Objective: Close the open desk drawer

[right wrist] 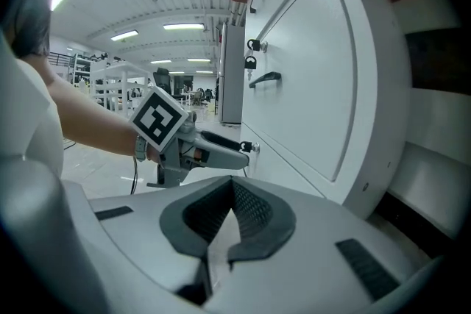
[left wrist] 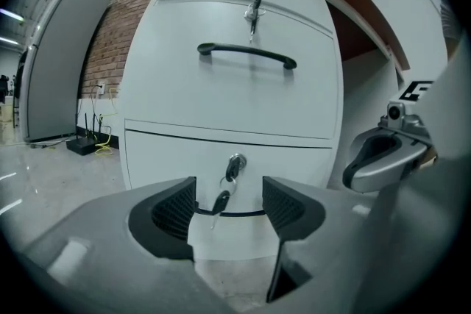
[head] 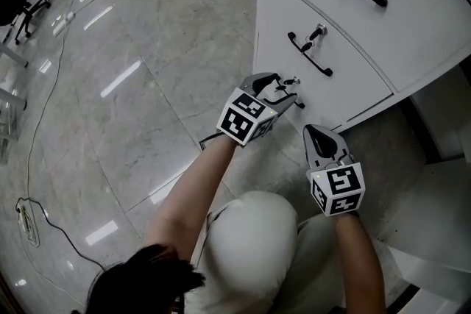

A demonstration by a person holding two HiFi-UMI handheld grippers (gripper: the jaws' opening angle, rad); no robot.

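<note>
The white bottom drawer [left wrist: 165,158] sits flush with the middle drawer [left wrist: 235,99], keys [left wrist: 222,199] dangling from its lock.

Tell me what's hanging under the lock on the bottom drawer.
A dark key hangs on a ring below the lock, in front of the black handle. The open jaws of the left gripper cover the handle's ends.

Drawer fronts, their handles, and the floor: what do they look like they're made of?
Drawer fronts: smooth matte white with no grain, probably painted metal or laminate. Handles: slim black bars with a dull sheen, likely coated metal or plastic. Floor: polished grey stone-look tile, going by the veining, joint lines and mirrored ceiling lights.
</note>
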